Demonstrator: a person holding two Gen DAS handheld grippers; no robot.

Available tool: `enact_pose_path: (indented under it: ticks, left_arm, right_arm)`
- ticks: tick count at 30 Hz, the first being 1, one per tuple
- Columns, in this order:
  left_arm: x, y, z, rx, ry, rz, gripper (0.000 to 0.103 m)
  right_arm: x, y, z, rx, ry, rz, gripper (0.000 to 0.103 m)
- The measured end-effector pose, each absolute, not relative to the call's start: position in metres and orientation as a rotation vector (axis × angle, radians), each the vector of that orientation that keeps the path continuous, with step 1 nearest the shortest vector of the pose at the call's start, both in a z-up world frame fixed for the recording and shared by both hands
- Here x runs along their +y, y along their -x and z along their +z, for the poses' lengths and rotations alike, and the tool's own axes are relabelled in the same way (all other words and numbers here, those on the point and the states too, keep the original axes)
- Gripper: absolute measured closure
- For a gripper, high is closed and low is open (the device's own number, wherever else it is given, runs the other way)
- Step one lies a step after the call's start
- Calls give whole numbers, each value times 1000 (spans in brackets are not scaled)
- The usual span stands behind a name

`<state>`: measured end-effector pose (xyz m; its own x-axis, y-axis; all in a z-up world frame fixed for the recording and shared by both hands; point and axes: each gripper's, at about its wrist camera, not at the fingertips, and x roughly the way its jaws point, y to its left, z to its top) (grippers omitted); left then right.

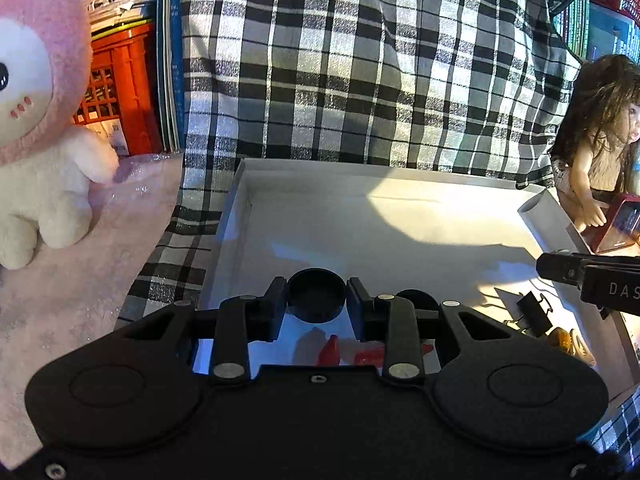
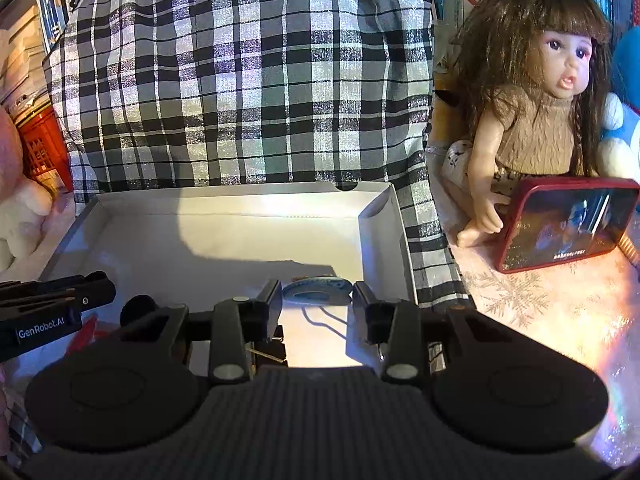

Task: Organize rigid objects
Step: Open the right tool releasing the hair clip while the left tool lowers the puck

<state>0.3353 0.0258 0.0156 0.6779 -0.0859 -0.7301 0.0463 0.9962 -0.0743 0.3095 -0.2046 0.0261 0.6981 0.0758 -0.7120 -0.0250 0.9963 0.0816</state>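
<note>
A: Left gripper (image 1: 316, 300) clamps the black round cap (image 1: 316, 295) over the white box (image 1: 400, 220). Rigid, light, slick; grip across its diameter.

B: Right gripper (image 2: 317, 300) pinches the blue oval piece (image 2: 318, 293) inside the box. Hard, small, probably slippery.

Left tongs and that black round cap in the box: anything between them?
Nothing visible. The black round cap sits right between the left tongs, fingers close on each side, over the white box floor. Contact is not clear. The right tongs bracket a blue object elsewhere in the box.
</note>
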Motion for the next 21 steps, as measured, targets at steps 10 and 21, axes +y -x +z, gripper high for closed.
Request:
enact_pose_path:
  ticks: [10,21]
  left_arm:
    - [26,-336,12,811,43,-70,72]
    - [28,-337,11,797,46,-71,72]
  right_arm:
    - [-195,-311,26,776,-20,70,59]
    - [-188,-317,19,795,-32,81,59]
